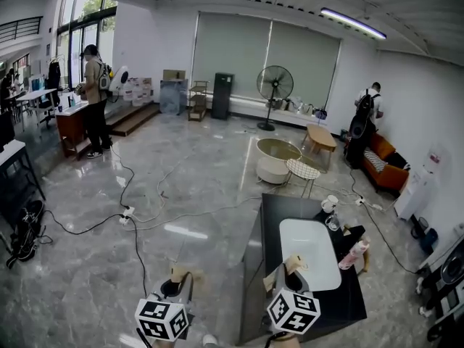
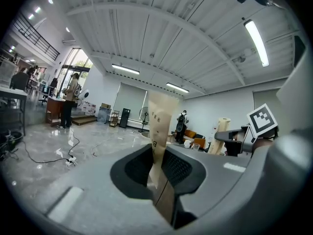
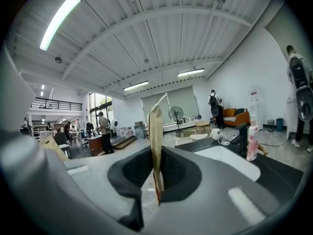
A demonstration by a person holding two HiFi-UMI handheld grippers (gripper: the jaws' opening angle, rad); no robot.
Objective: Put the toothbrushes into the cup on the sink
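Carrying stage, as I judge it: the left claw (image 2: 157, 166) is clamped on one paper-wrapped toothbrush (image 2: 161, 121) and the right claw (image 3: 155, 169) on the other toothbrush (image 3: 155, 126), so next both must travel past the sink (image 1: 308, 256) to the white cup (image 1: 330, 204) at the far end of the dark surface (image 1: 272, 212).

a fan (image 1: 275, 85) stands before the grey blinds (image 1: 268, 53), a black cabinet (image 1: 222, 96) to its left. nearer are a round glass table (image 1: 278, 151), a white wire table (image 1: 302, 170) and a low wooden table (image 1: 321, 136). a person (image 1: 365, 113) with a backpack stands beside an orange sofa (image 1: 384, 169) at the right; another person (image 1: 93, 100) stands far left. black cables (image 1: 138, 249) trail over the floor (image 1: 203, 187). what looks like a pink bottle (image 1: 353, 254) stands lower right.
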